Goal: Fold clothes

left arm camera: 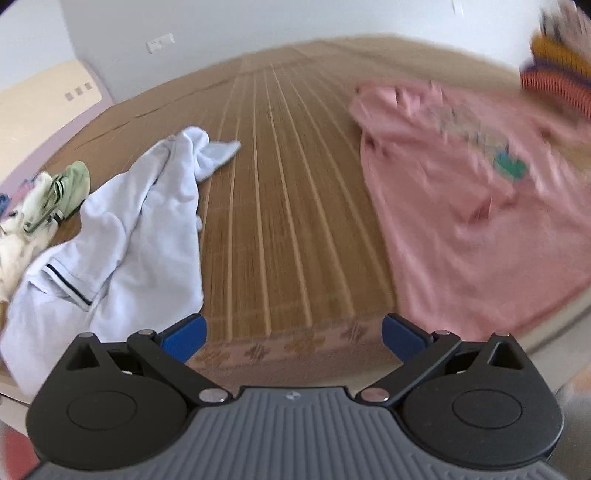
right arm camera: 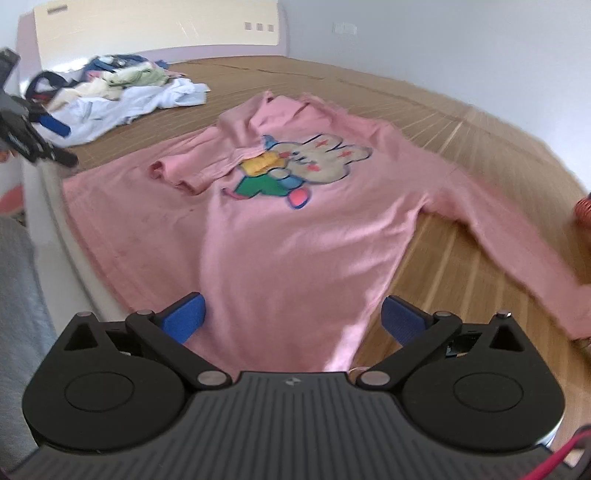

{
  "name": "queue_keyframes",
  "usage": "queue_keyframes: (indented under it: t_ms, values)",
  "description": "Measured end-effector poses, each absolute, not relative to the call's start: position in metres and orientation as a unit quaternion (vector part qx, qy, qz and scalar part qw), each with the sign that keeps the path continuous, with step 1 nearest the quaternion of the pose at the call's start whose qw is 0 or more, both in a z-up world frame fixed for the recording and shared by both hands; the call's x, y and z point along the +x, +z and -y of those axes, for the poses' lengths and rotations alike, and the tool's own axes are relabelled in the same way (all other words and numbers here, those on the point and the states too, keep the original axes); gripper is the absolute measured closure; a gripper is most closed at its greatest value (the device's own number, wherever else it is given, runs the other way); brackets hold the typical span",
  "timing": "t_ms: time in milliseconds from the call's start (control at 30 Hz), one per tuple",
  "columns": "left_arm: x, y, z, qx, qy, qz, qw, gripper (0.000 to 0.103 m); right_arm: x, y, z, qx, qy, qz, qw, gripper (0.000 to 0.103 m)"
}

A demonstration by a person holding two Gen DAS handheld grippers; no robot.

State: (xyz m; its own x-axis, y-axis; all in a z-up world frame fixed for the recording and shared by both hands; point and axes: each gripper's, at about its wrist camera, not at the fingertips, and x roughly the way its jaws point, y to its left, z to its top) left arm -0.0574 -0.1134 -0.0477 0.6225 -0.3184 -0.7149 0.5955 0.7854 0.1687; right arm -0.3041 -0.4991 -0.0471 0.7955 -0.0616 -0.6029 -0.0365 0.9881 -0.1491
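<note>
Pink shirt [right arm camera: 280, 236] spread flat on bed mat [right arm camera: 443, 258], white shirt [left arm camera: 122, 236] crumpled nearby, left gripper [left arm camera: 293, 334] and right gripper [right arm camera: 293, 319] fingers wide apart, holding nothing

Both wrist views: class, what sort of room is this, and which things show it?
Probably a bedroom: a bed covered by a bamboo mat, a headboard against the wall, and a pink sweatshirt laid out beside piled clothes.

Pink shirt [left arm camera: 461, 206] motion-blurred, its print [left arm camera: 476, 144] unreadable, right edge cut off
</note>
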Motion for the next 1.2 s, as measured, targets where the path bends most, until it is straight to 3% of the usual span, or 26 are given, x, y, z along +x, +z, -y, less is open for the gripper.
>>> queue_keyframes:
  t_ms: [267, 533, 700, 833, 900, 967, 1200]
  values:
    - [-0.072, -0.023, 0.168, 0.158, -0.348, -0.242, 0.892, 0.000, -0.305, -0.041, 0.499, -0.068, -0.003, -0.289, 0.955, 0.000]
    - [-0.075, -0.035, 0.251, 0.174, -0.388, -0.244, 0.872, 0.002, -0.306, -0.041, 0.486, -0.080, 0.028, -0.258, 0.962, 0.000]
    - [-0.072, -0.058, 0.274, 0.215, -0.379, -0.263, 0.861, 0.042, -0.304, -0.046, 0.488, -0.065, 0.048, -0.256, 0.963, 0.000]
    - [-0.070, -0.064, 0.274, 0.214, -0.392, -0.271, 0.853, 0.059, -0.301, -0.052, 0.495, -0.042, 0.053, -0.271, 0.960, 0.000]
    - [-0.070, -0.065, 0.272, 0.213, -0.392, -0.268, 0.854, 0.082, -0.299, -0.056, 0.498, -0.031, 0.054, -0.281, 0.958, 0.000]
    - [-0.067, -0.065, 0.269, 0.206, -0.382, -0.265, 0.861, 0.094, -0.300, -0.061, 0.501, -0.018, 0.056, -0.285, 0.957, 0.000]
    - [-0.047, -0.043, 0.241, 0.145, -0.344, -0.245, 0.895, 0.100, -0.301, -0.066, 0.503, -0.017, 0.062, -0.278, 0.958, 0.000]
